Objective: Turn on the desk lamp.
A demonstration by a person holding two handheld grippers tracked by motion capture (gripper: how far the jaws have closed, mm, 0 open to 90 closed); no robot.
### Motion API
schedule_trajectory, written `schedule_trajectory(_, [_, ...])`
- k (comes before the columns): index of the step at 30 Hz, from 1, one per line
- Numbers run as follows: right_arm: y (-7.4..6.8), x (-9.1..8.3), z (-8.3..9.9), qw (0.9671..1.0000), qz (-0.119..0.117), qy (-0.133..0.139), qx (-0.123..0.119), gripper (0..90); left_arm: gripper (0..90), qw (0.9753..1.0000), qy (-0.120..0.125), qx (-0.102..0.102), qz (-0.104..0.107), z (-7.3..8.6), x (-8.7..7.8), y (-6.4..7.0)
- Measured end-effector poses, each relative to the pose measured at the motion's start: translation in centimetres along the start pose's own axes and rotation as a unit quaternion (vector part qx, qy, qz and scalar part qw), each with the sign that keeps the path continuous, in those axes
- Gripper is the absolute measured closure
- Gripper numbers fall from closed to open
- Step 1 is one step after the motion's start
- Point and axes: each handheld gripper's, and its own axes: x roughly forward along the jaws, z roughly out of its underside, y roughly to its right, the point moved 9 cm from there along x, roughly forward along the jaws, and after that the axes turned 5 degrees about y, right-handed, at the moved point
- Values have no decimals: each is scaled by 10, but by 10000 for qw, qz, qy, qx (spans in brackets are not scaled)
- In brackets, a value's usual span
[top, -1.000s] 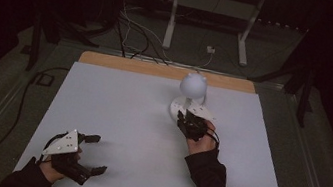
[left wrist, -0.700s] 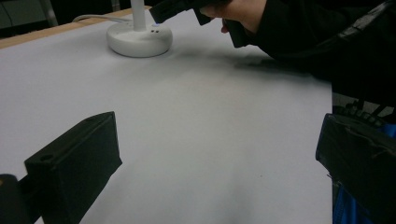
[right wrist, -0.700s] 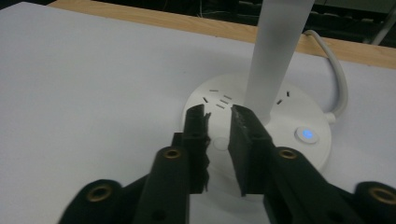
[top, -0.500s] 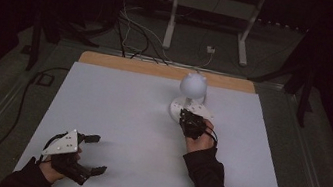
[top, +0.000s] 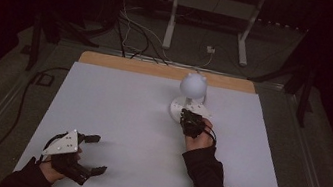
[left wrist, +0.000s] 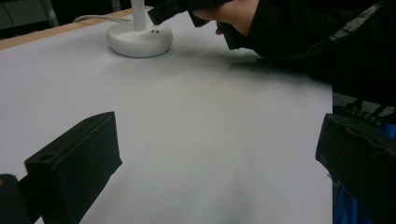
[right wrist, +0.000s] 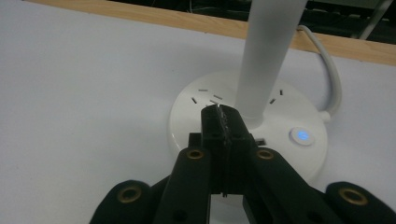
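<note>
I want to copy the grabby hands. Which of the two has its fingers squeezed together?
The right gripper, up at the white lamp base. Its fingers are pressed shut; the left gripper, near the table's front edge, has its fingers spread wide apart.

The high view looks forward and down over the whole white-covered table point(top: 125, 117), while both gripper views sit low and close above it, sharing the round white plastic lamp base point(left wrist: 139, 39) point(right wrist: 243, 126).
</note>
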Motion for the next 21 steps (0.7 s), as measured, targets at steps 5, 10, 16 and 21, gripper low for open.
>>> schedule_trajectory(5, [-2, 5, 2, 10000, -11, -40, -49, 900, 3, 10000, 4, -5, -4, 0, 0, 0])
schedule_trajectory(10, [-1, 9, 4, 9999, -23, -75, -72, 900, 3, 10000, -14, 8, 6, 0, 0, 0])
schedule_trajectory(16, [-1, 13, 7, 9999, -17, -120, -79, 900, 3, 10000, -35, 4, 0, 1, 0, 0])
schedule_trajectory(21, [-2, 16, 9, 9998, -12, -159, -73, 900, 3, 10000, -51, 6, 1, 1, 1, 1])
